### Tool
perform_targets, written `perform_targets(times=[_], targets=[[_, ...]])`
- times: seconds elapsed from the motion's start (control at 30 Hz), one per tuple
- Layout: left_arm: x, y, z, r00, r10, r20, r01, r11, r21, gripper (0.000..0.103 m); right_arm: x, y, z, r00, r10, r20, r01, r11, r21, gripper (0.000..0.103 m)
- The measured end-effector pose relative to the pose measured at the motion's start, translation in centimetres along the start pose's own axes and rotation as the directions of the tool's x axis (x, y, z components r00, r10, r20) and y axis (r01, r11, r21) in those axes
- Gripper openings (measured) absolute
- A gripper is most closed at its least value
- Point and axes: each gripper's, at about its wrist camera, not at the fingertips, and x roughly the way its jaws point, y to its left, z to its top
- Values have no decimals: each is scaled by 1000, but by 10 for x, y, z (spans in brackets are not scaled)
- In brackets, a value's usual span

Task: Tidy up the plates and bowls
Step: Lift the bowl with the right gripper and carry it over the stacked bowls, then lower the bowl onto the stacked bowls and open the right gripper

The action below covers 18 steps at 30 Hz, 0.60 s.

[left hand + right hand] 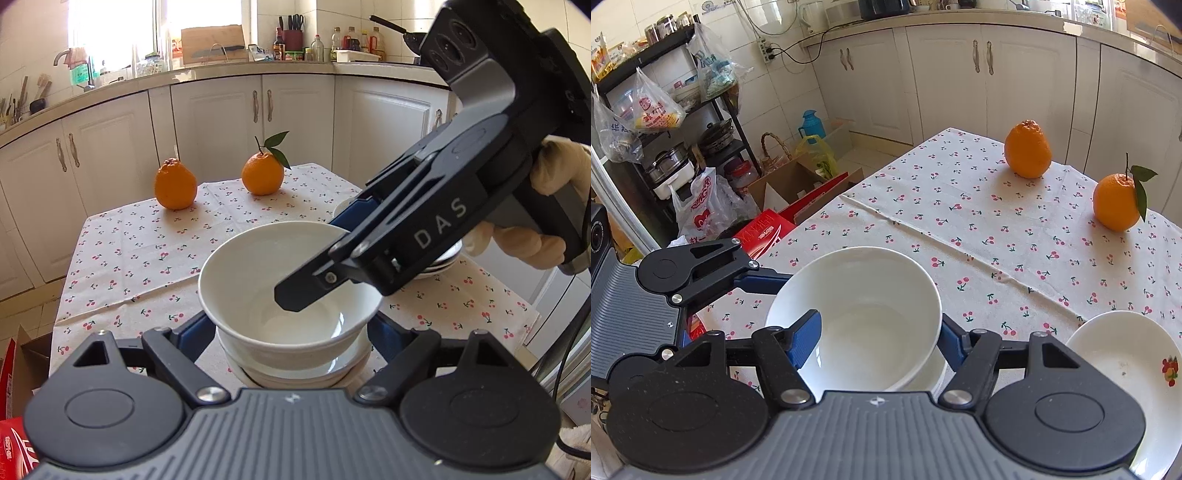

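Closest to the left wrist camera, the left gripper (290,332) has its 2 blue fingers (195,332) standing on either side of a stack of white dishes (295,373) near the front edge of the surface (147,240), which is covered in a cherry-print cloth. The fingers are spread, and I cannot tell whether they press on the stack or only flank it. On top of that stack sits the white bowl (258,266), slightly tilted. The right gripper (879,336) reaches in from the right and pinches the bowl's wall, with 1 finger down inside the bowl and the other outside its rim. A hand (554,177) in a light glove holds that gripper's handle. Just beyond and to the right, partly hidden behind the right gripper, lies a separate pile of white plates (1126,354); the top plate carries a small fruit print near its rim. Farther back on the cloth stand 2 oranges, well apart from the dishes: a knobbly orange (175,186) and a leafy orange (263,173) with a stem and green leaves. Behind the surface runs a row of white cabinets (221,118) under a kitchen counter crowded with bottles and utensils.
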Motion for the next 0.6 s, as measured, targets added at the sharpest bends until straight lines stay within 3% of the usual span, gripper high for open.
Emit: perform_targets(times=[0.6], targets=[[10, 2, -1, 1000, -11, -26, 11, 1000, -1, 90, 10, -3, -6, 1000, -6, -17, 6, 1000, 5, 73]])
